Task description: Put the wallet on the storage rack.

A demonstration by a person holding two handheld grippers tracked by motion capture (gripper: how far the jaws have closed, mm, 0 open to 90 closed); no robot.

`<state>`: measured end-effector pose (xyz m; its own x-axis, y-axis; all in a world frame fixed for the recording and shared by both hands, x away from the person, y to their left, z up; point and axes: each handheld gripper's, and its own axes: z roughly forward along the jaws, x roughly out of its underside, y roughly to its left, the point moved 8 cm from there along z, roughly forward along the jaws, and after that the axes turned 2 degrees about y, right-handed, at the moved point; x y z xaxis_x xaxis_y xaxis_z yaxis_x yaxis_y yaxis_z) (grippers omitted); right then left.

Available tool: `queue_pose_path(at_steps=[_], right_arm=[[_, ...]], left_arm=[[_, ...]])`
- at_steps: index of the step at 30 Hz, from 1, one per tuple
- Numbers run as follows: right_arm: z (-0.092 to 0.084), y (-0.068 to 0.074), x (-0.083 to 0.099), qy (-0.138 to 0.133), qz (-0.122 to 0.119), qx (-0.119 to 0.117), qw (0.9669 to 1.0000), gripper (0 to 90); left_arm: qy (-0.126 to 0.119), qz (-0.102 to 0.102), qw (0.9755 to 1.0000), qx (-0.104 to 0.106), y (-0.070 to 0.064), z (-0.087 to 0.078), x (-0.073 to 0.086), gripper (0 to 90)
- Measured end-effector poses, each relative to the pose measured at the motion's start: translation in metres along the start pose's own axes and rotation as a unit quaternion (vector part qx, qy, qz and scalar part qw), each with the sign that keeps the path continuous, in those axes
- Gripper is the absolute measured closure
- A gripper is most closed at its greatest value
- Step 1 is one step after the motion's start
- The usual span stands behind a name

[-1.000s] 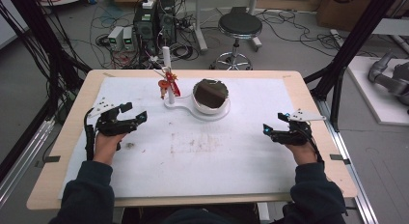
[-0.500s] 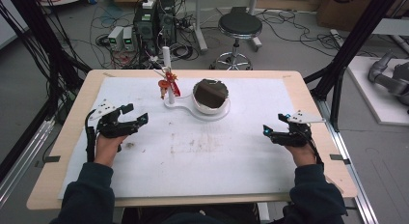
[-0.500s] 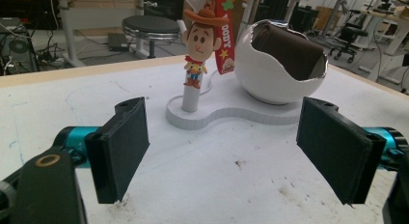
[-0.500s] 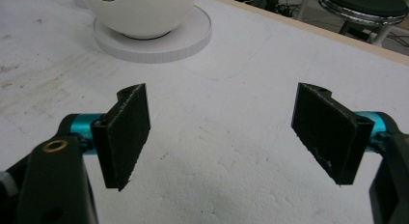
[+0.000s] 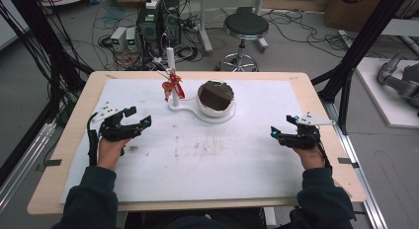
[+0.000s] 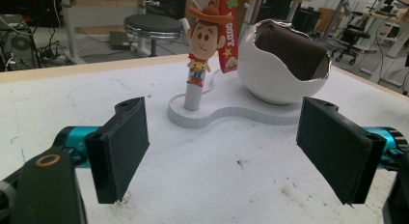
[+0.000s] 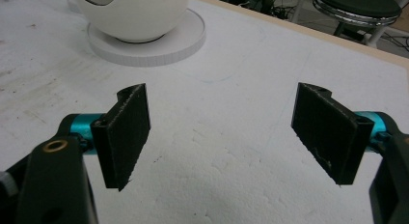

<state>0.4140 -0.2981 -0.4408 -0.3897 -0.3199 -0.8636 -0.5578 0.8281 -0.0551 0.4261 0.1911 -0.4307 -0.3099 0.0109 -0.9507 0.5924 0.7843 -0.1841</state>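
White sheeting (image 5: pixel 247 165) covers the wooden table, with a round stool (image 5: pixel 245 25) and cabled electronics (image 5: pixel 155 26) on the floor beyond its far edge. Near the far middle sits a white stand (image 5: pixel 190 108) carrying a cracked egg-shaped bowl (image 6: pixel 279 74) with a brown block (image 6: pixel 289 50) inside, and a post hung with a cowboy figure charm (image 6: pixel 202 45). The 2 grippers rest well apart, left gripper (image 5: pixel 138 121) and right gripper (image 5: pixel 280 134), each with jaws spread wide and nothing between them.
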Motion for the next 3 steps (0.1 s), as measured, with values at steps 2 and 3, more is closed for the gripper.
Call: queue_pose_path(at_steps=[2, 3], right_arm=[[-0.0001, -0.0002, 0.0001, 0.000, -0.001, 0.000, 1.0000, 21.8], [-0.0005, -0.0002, 0.0003, 0.002, -0.001, 0.000, 1.0000, 21.8]], left_arm=[[-0.001, -0.001, 1.0000, 0.000, 0.0001, 0.0000, -0.0002, 18.6], [-0.001, -0.001, 1.0000, 0.000, 0.0002, 0.0000, -0.0002, 18.6]])
